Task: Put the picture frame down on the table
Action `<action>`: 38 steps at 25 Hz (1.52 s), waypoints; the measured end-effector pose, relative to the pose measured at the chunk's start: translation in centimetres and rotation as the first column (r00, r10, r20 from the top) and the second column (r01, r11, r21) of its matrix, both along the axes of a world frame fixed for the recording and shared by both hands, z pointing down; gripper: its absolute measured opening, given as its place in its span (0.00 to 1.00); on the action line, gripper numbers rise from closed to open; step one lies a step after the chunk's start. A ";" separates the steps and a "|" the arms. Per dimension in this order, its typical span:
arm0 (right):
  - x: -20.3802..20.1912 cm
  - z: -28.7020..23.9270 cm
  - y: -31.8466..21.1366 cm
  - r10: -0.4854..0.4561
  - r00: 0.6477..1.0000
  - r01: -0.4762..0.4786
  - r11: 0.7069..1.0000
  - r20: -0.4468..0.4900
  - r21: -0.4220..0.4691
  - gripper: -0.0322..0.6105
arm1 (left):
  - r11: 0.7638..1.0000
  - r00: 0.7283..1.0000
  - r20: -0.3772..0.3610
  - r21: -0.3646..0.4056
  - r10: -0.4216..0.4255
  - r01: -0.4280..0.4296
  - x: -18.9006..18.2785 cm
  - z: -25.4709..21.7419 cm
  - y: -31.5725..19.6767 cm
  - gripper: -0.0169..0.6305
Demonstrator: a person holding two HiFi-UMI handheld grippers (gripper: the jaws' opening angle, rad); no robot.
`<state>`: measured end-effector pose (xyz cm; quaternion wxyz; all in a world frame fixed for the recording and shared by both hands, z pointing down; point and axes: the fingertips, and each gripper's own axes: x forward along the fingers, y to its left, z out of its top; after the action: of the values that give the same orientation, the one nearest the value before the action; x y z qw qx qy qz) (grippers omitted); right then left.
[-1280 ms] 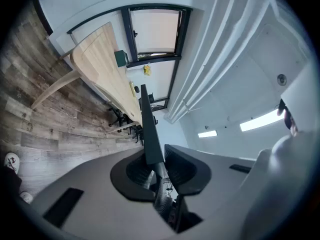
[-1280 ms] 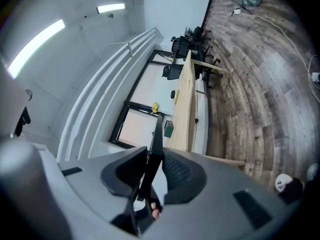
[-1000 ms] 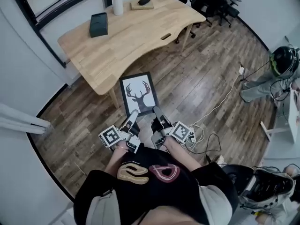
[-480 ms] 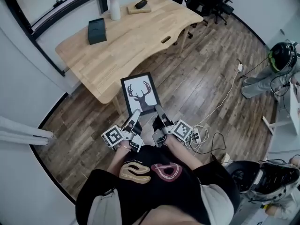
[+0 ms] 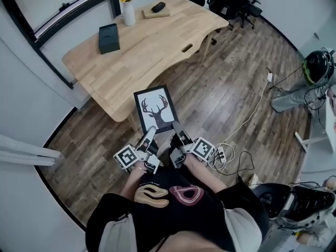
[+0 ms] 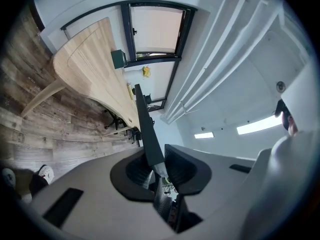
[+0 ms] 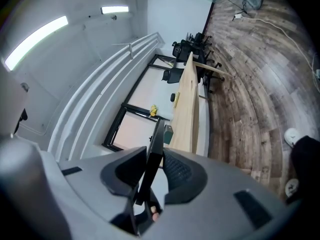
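Note:
A black picture frame (image 5: 155,108) with a deer-head print hangs flat in the air above the wooden floor, just in front of the near edge of the light wooden table (image 5: 142,46). My left gripper (image 5: 150,132) is shut on the frame's near left corner, and my right gripper (image 5: 176,126) is shut on its near right corner. In the left gripper view the frame (image 6: 146,129) shows edge-on between the pads. The right gripper view shows the frame (image 7: 152,154) edge-on too, clamped between both pads, with the table (image 7: 186,114) straight ahead.
On the table stand a dark box (image 5: 108,38), a white vase with yellow flowers (image 5: 128,10) and a book with a black object on it (image 5: 157,9). Office chairs (image 5: 233,1) stand behind it. A white cable and power strip (image 5: 223,154) lie on the floor at right.
Both grippers have carried the frame forward towards the table's near edge. The grip on both corners looks unchanged.

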<state>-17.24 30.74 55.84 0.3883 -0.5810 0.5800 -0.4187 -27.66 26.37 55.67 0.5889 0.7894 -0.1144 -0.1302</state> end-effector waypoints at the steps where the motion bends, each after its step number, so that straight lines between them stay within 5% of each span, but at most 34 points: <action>1: 0.2 0.5 0.0 0.001 1.000 -0.001 1.000 -0.007 -0.024 0.22 | 1.000 1.000 -0.008 -0.007 0.000 0.000 0.2 0.1 -0.1 0.14; 6: 1.0 1.0 -1.6 -0.019 0.998 0.020 1.000 0.066 -0.010 0.22 | 1.000 1.000 0.013 -0.022 -0.016 0.017 1.5 0.8 -1.2 0.14; 12: 4.2 1.7 -5.2 -0.059 0.997 0.062 0.996 0.040 -0.065 0.22 | 0.998 0.997 0.046 -0.014 -0.060 0.060 4.1 0.9 -4.7 0.15; 23: 8.9 1.8 -11.3 -0.156 0.987 0.158 0.987 0.047 -0.027 0.22 | 0.989 0.988 0.043 0.005 -0.149 0.148 8.8 1.4 -9.6 0.15; 38: 21.7 0.8 -19.2 -0.239 0.970 0.240 0.970 0.053 -0.021 0.23 | 0.974 0.972 0.055 0.009 -0.228 0.227 21.7 0.2 -16.6 0.15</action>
<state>4.50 11.52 56.63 0.3412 -0.5013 0.6302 -0.4849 -5.92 9.73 55.88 0.5658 0.7751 -0.2202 -0.1749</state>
